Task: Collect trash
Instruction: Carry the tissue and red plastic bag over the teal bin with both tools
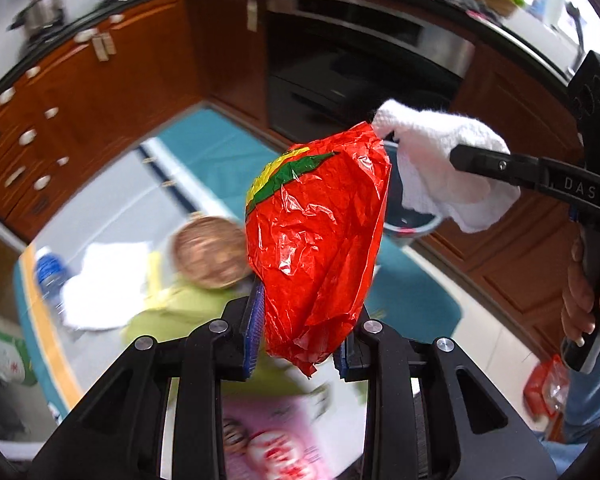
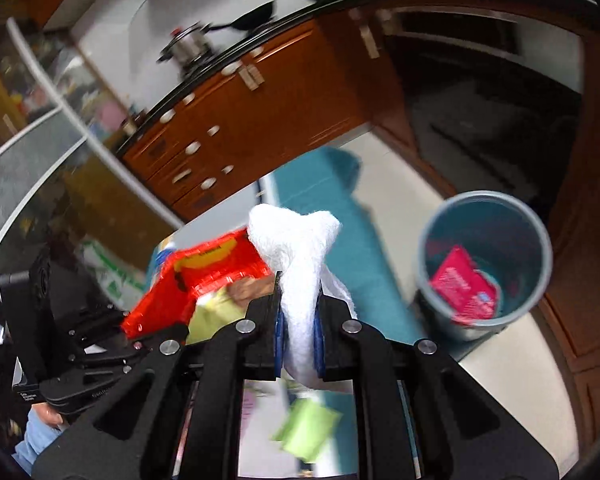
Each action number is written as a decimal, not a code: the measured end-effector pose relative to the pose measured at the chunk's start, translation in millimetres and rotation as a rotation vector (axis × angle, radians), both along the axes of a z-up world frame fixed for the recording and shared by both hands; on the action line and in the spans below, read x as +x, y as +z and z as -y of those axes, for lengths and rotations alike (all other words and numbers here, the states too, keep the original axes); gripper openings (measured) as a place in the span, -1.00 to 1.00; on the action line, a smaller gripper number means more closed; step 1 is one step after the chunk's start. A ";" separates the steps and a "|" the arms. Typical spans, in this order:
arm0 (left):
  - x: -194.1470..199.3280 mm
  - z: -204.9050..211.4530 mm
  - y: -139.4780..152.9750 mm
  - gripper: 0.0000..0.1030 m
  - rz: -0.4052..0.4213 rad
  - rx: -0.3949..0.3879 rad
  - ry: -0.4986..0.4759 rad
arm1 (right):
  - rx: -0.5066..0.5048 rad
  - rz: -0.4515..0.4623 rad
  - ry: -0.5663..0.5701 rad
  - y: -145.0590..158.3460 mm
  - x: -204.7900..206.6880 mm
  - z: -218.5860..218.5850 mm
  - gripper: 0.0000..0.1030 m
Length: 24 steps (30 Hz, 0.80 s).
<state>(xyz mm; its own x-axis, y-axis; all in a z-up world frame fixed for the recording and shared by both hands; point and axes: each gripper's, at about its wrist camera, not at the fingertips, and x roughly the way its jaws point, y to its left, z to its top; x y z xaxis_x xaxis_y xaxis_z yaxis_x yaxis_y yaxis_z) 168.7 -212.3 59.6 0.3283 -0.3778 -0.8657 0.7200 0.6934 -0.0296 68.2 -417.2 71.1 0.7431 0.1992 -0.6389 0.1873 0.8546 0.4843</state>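
Here the left gripper [image 1: 300, 336] is clamped on a crumpled red wrapper [image 1: 318, 240], its blue pads pressing the lower part from both sides while the bulk of the wrapper rises toward twelve o'clock in the left wrist view. A yellow and green print shows on the wrapper's upper left. At about two o'clock from it, the right gripper [image 1: 392, 136] reaches in from the right edge, its black fingers pinching a white paper towel [image 1: 440, 168] that touches the wrapper's top corner. A hand [image 1: 580, 300] grips that tool's handle at four o'clock.

In the right wrist view the right gripper [image 2: 299, 320] holds the white paper towel [image 2: 300, 264] squeezed narrow between its pads, the towel bulging up toward twelve o'clock. The red wrapper [image 2: 204, 280] lies at nine o'clock, just beside the towel, with the left tool behind it. A grey bin [image 2: 432, 280] stands on the floor at three o'clock, well apart from the towel, with a pink packet [image 2: 464, 284] inside. Below, blurred, lie a green pouch [image 2: 306, 428] and a teal mat [image 2: 364, 248].
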 end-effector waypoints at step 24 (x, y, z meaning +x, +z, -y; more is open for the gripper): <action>40.3 250.4 -135.0 -0.43 -0.220 0.266 -0.176 | 0.215 -0.190 -0.246 -135.4 8.3 183.3 -0.75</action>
